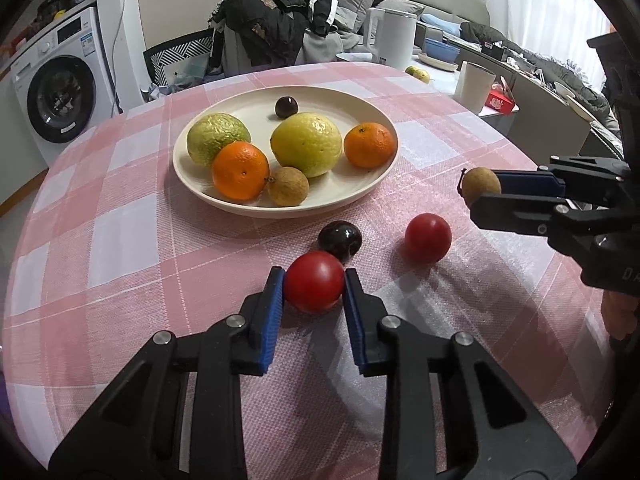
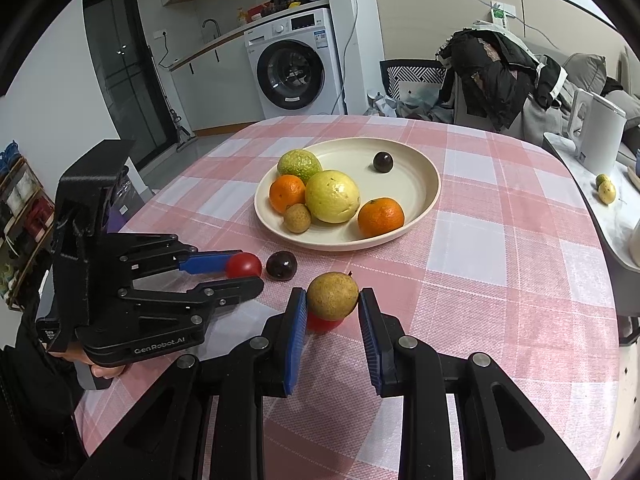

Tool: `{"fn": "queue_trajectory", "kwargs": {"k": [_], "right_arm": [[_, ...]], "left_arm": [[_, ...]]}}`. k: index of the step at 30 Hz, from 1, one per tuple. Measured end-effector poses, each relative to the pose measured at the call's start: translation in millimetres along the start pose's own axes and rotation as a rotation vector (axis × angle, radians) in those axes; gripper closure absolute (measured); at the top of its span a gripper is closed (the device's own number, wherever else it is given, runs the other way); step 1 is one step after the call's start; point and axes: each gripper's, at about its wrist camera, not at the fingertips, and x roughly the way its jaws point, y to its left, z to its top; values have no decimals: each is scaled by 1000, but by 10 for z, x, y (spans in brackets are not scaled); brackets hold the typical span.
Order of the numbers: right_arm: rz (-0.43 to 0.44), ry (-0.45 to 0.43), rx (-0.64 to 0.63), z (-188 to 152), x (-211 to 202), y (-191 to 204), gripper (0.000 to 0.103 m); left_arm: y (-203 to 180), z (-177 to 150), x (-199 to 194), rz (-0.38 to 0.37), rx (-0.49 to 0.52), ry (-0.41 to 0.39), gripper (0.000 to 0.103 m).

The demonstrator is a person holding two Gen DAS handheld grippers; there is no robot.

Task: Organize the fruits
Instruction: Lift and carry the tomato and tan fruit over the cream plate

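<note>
- Fruit is split between a cream plate [image 1: 376, 184] and the pink-checked cloth of the bench [image 1: 120, 240].
- On the plate lie a green citrus [image 1: 216, 138], a large yellow citrus [image 1: 306, 144], two oranges, one toward the front left [image 1: 240, 170] and one at the right rim [image 1: 369, 145], a brown longan [image 1: 288, 186] at the front, and a dark plum [image 1: 286, 107] alone at the back.
- The left hand-held gripper [image 1: 314, 282] is clenched on a red tomato [image 1: 314, 282], its blue pads pressing both sides; whether the tomato still touches the cloth cannot be told.
- Just behind that tomato, on the cloth, sits a second dark plum [image 1: 340, 240], and a second red tomato [image 1: 427, 237] lies to its right, a little apart.
- The right hand-held gripper [image 2: 333, 300] grips a second longan [image 2: 332, 295] between its fingertips, raised above the cloth, to the right of the plate and apart from it.
- In the right wrist view the second tomato [image 2: 326, 323] shows partly beneath the held longan.
- A hand [image 2: 94, 364] shows under the left tool's body.
</note>
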Motion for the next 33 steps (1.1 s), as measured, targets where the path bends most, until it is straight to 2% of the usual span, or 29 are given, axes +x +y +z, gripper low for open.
{"fn": "queue_trajectory", "kwargs": {"k": [19, 33], "right_arm": [[4, -41, 11, 5, -13, -12, 75], [-9, -102, 120, 148, -30, -211, 75]], "left_arm": [[107, 76, -379, 8, -49, -104, 77], [274, 235, -513, 14, -89, -162, 77]]}}
